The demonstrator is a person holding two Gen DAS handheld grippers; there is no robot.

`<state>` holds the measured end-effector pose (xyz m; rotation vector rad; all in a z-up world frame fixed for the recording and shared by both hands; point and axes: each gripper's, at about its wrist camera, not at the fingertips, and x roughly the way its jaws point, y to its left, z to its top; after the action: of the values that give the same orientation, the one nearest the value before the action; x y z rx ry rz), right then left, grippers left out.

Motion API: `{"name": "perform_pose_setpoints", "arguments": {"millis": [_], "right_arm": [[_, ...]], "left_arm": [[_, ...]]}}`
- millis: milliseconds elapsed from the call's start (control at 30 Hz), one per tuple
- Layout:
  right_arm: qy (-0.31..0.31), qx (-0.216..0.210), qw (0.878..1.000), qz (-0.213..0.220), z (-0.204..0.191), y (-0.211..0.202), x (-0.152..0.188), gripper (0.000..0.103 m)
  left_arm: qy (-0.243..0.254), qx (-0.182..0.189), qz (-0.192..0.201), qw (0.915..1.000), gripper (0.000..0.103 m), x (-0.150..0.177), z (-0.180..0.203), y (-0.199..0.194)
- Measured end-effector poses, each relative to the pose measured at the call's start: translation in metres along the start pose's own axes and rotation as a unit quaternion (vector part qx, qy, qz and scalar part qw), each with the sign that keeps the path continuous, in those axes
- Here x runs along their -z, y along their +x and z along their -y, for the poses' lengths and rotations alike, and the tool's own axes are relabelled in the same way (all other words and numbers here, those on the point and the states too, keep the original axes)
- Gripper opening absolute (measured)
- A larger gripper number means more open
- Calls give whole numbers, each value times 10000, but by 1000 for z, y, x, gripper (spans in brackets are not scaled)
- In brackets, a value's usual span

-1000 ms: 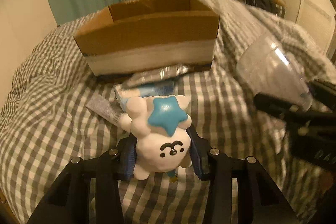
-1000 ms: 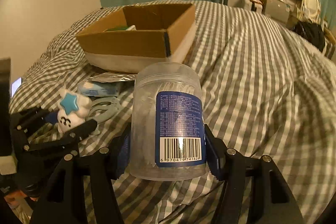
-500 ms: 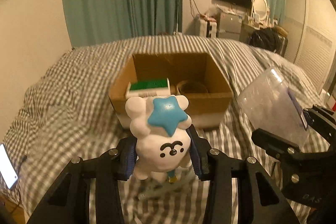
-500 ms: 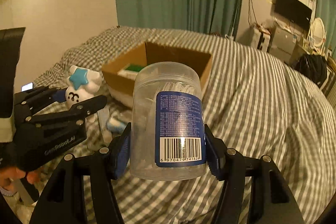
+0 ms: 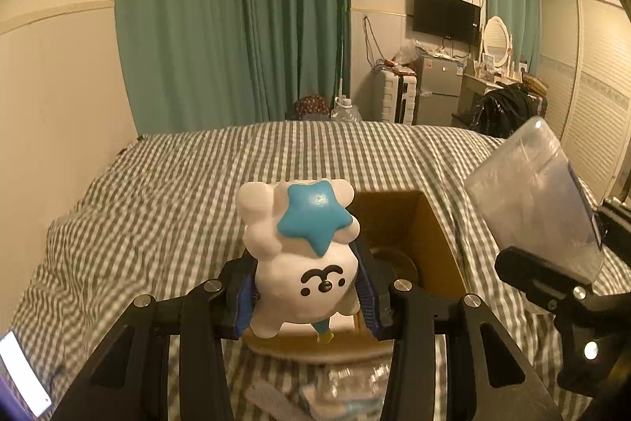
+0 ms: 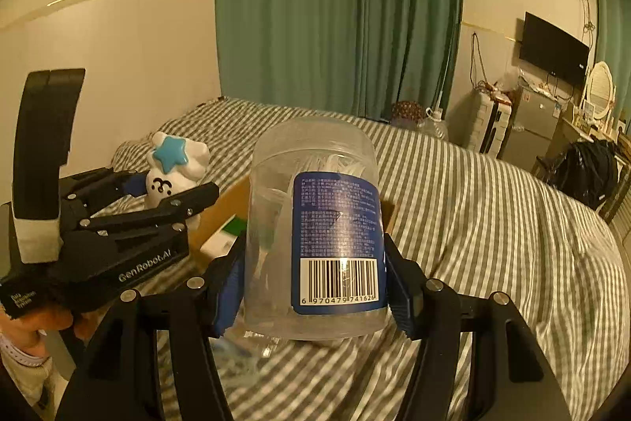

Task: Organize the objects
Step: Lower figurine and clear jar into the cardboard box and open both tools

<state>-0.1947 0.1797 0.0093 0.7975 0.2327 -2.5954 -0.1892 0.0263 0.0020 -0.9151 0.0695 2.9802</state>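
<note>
My left gripper is shut on a white bear toy with a blue star on its head, held in the air above the near wall of an open cardboard box. My right gripper is shut on a clear plastic jar with a blue barcode label, raised over the bed beside the box. The jar shows at the right of the left wrist view. The toy and left gripper appear at the left of the right wrist view. A green-and-white packet lies inside the box.
The box rests on a grey checked bed cover. Loose packets lie on the cover just before the box. A phone sits at the bed's left edge. Green curtains, a fridge and a TV stand beyond the bed. A hand holds the left gripper.
Both grippers have risen and moved forward with their loads. The box now sits low and close beneath them, and the packets have dropped to the bottom of the left wrist view.
</note>
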Motion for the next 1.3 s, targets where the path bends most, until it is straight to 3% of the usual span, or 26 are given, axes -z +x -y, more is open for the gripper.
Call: {"name": "perform_pose_setpoints", "arguments": {"millis": [133, 233, 533, 933, 967, 1100, 1300], "right_arm": [[-150, 48, 9999, 1, 3, 25, -23, 61], [-177, 20, 9998, -46, 7, 44, -31, 61], [-101, 47, 9990, -429, 21, 111, -24, 61], [147, -50, 9989, -447, 32, 119, -8, 63], [172, -60, 9990, -413, 32, 116, -8, 67], [219, -20, 9994, -258, 33, 100, -16, 73], [138, 64, 9998, -104, 29, 63, -24, 78]], "left_arm": [[118, -54, -21, 9999, 44, -11, -1, 23], [269, -342, 31, 9990, 44, -18, 1, 41], [356, -243, -309, 9986, 44, -13, 7, 98], [273, -69, -678, 9973, 47, 1, 9, 122], [284, -62, -692, 9972, 50, 1, 10, 121], [243, -103, -537, 9982, 82, -5, 12, 103], [279, -266, -363, 9986, 90, -13, 12, 68]]}}
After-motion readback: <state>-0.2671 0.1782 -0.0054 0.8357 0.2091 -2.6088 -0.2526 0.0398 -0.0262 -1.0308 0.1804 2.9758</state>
